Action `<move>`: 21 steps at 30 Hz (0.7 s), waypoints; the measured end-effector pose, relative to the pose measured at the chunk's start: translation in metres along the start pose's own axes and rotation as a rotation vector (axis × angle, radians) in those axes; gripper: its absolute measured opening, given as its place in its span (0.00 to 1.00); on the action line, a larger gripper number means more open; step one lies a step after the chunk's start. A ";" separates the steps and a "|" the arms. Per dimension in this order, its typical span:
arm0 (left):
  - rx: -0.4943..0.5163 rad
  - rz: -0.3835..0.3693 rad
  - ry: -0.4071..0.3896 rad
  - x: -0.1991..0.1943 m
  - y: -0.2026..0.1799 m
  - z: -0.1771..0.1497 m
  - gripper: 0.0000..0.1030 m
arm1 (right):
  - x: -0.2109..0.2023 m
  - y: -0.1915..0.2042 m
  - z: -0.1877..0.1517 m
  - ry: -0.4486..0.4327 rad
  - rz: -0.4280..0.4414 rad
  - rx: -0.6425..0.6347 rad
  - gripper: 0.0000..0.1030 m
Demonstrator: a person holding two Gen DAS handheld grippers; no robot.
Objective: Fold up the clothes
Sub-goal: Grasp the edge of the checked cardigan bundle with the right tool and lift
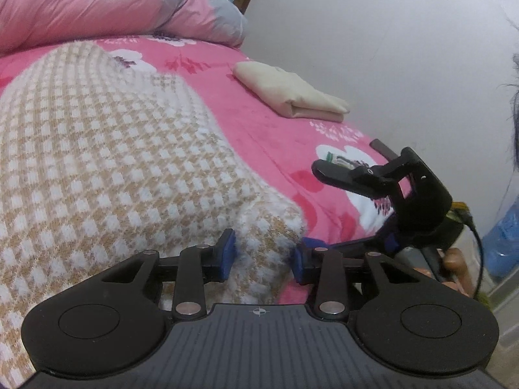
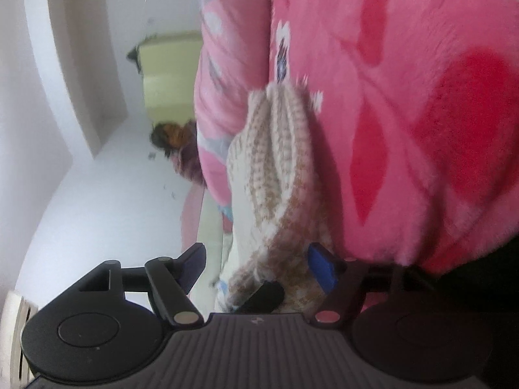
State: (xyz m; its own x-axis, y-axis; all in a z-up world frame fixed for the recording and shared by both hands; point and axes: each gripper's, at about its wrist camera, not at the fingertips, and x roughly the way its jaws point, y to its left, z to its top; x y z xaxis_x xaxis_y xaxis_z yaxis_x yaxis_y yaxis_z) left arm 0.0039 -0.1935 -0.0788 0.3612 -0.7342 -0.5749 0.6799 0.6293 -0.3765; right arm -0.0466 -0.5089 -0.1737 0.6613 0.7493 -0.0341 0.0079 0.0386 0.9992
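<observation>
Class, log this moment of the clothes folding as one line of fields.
task: fold clothes | left tongs: around knit sweater corner | right tongs: open, sweater edge between | done: folded cream garment on pink blanket

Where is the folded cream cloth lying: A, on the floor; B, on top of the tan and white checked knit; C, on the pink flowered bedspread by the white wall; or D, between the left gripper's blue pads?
C: the left wrist view shows the folded cream cloth resting on the pink flowered bedspread near the white wall, apart from the tan and white checked knit.
</observation>
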 end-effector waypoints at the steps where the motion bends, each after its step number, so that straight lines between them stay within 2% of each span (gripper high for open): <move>1: -0.002 -0.007 0.001 0.000 0.001 0.000 0.36 | 0.000 0.000 0.003 0.041 0.024 -0.014 0.70; 7: -0.017 -0.032 0.010 -0.005 0.007 0.000 0.38 | 0.003 -0.002 0.017 0.226 0.089 -0.058 0.70; 15: -0.042 -0.049 0.015 -0.009 0.013 -0.003 0.42 | 0.012 0.013 0.017 0.302 0.071 -0.105 0.71; 21: -0.079 -0.078 0.006 -0.012 0.019 -0.002 0.43 | 0.010 0.009 0.026 0.347 0.089 -0.065 0.70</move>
State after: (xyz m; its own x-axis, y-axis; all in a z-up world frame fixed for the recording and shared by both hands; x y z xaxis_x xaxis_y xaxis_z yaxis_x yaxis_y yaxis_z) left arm 0.0116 -0.1723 -0.0807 0.3049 -0.7804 -0.5459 0.6531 0.5885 -0.4766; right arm -0.0200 -0.5181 -0.1641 0.3632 0.9310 0.0372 -0.0931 -0.0035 0.9957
